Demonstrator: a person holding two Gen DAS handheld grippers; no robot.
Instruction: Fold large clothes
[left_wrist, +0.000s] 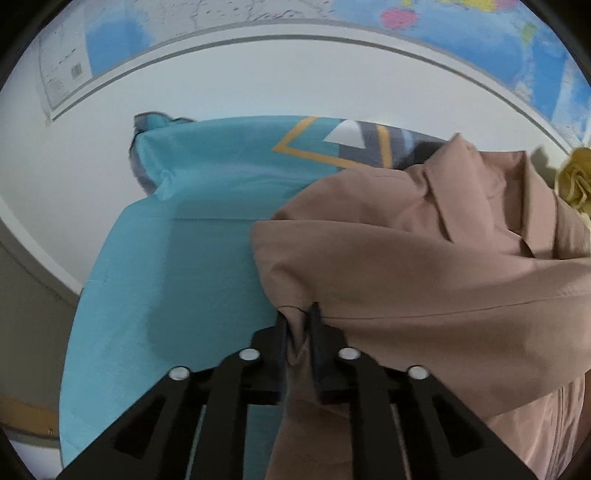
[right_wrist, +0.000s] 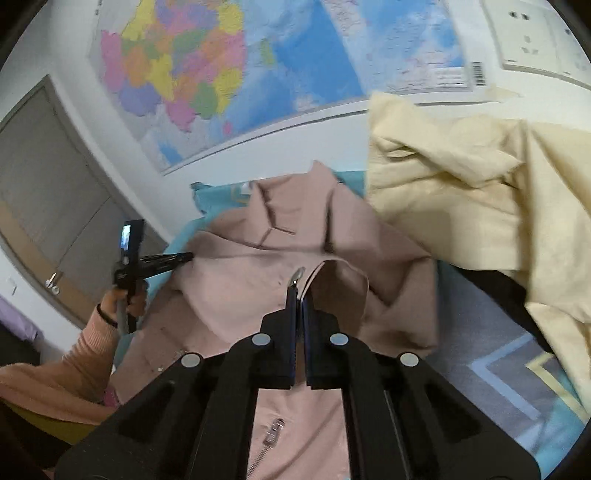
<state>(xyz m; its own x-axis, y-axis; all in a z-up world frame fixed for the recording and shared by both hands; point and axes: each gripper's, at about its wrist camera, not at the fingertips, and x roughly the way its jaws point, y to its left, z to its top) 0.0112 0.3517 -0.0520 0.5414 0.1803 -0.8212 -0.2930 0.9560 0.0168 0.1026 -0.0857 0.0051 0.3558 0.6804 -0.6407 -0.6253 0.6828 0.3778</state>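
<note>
Dusty-pink zip-front jacket (right_wrist: 258, 280), collared and creased, lying crumpled and partly lifted over a turquoise patterned cloth (left_wrist: 192, 229); its collar is pointing toward the wall, its metal zipper (right_wrist: 271, 434) is running down the open front edge, and one front edge is folding over.

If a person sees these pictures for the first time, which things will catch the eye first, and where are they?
First comes the pink jacket in the middle, draped over the turquoise cloth, pinched by the left gripper and the right gripper, both with jaws closed on its fabric. Next is the cream garment heaped at the right. Behind everything, the colourful map covers the wall.
</note>
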